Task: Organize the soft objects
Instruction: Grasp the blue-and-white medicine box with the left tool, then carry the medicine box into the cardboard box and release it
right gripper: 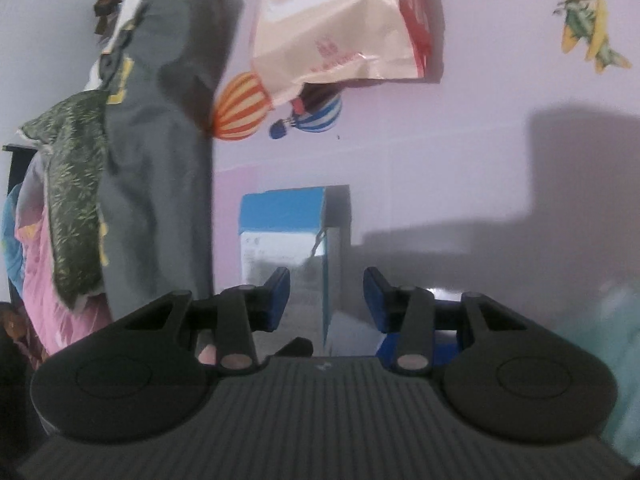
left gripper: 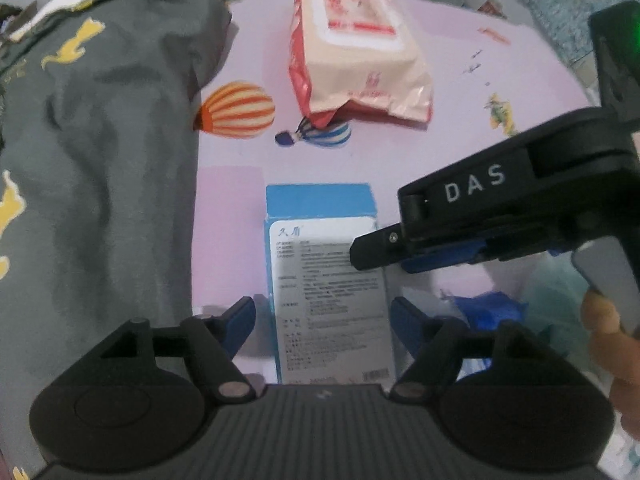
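A blue and white box lies flat on the pink tablecloth. My left gripper points down over it, and the box's near end shows in the gap between its blue pads, which stand clear of its sides. My right gripper reaches in from the right, with its tip over the box's right edge. In the right wrist view the right gripper is open, with the box just ahead of its tips. A grey garment with yellow prints is heaped at the left. A cream and red wipes pack lies farther back.
A hand holds the right gripper's handle. Crumpled blue plastic and something teal lie at the right. Behind the grey garment hang a green patterned cloth and a pink one. The wipes pack rests on balloon prints.
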